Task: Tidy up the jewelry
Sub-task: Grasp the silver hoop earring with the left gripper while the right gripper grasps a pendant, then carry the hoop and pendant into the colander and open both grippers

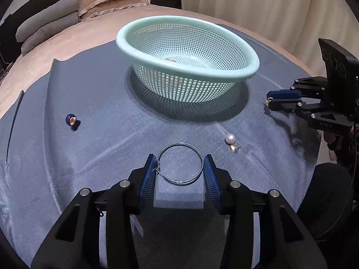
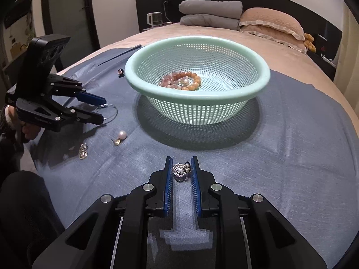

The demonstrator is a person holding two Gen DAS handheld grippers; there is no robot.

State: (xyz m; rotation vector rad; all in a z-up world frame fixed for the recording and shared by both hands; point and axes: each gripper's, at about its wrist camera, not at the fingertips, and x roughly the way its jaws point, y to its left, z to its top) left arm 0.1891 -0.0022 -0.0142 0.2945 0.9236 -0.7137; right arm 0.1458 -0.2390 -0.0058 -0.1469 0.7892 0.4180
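Both grippers straddle jewelry: left gripper, fingers spread around the bangle; right gripper nearly pinching a silver earring. Each should squeeze gently, lift straight, then release above the far basket.

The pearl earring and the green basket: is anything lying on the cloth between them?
No. In the right wrist view, only bare blue cloth and the basket's shadow separate the pearl earring from the green basket.
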